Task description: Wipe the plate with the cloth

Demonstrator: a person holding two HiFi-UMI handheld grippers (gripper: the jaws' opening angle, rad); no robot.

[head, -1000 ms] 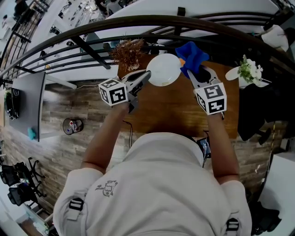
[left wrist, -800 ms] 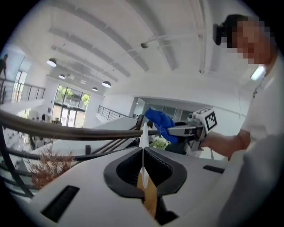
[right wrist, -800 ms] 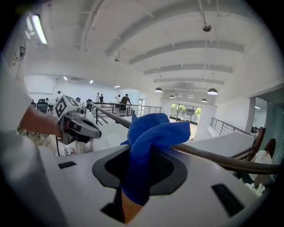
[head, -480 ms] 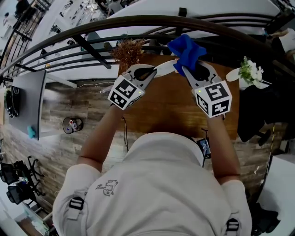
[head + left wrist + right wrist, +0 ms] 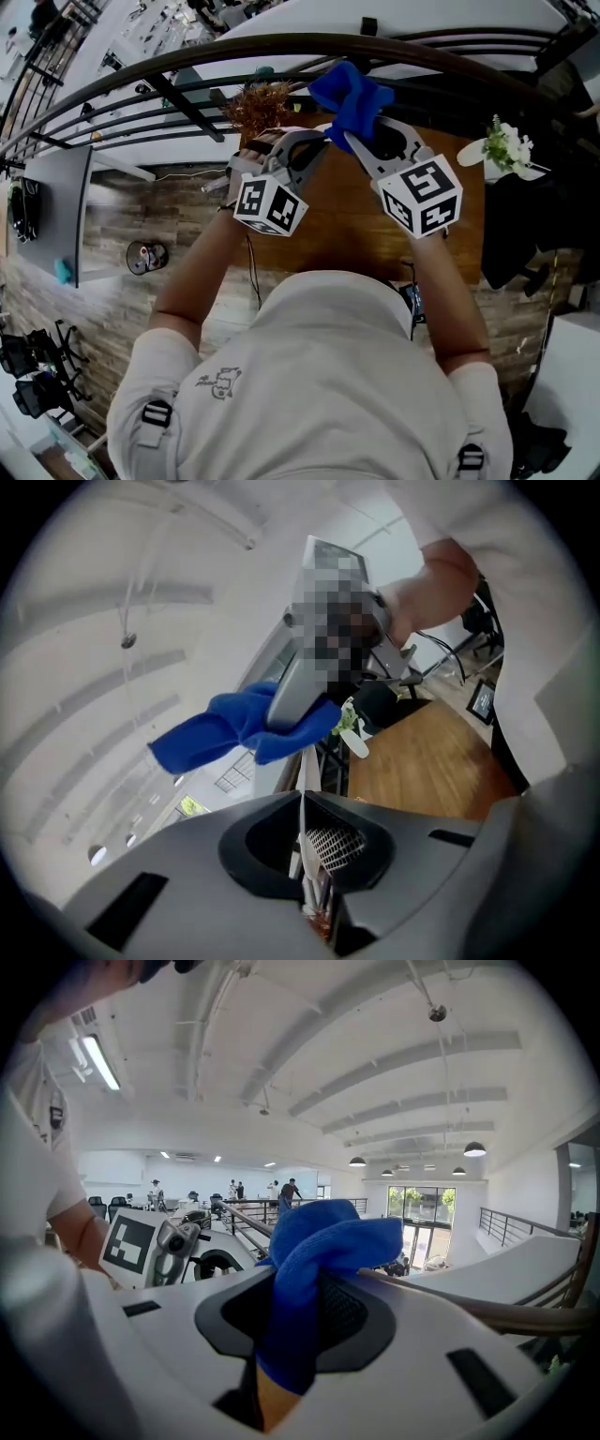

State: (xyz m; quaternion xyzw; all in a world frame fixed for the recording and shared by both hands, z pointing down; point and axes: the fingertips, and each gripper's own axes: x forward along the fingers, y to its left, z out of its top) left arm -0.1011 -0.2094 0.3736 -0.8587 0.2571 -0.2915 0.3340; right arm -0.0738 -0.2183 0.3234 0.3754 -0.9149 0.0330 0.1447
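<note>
left gripper [image 5: 307,836] fingers are clamping the round white plate [image 5: 305,769] edge-on, up over the wooden tabletop [image 5: 347,225] | right gripper [image 5: 295,1326] fingers are pinching the crumpled blue cloth [image 5: 323,1241] at the plate's top edge | wiping's barely starting, I'd guess

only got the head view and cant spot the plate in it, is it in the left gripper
observer: Yes. The left gripper view shows the plate edge-on, pinched in the jaws of the left gripper.
operator: and the cloth, clamped or just draped
observer: Clamped. The right gripper view shows the blue cloth running down between the jaws of the right gripper.
operator: is it on the plate
observer: In the left gripper view the blue cloth sits at the plate's far rim; contact can't be told.
</note>
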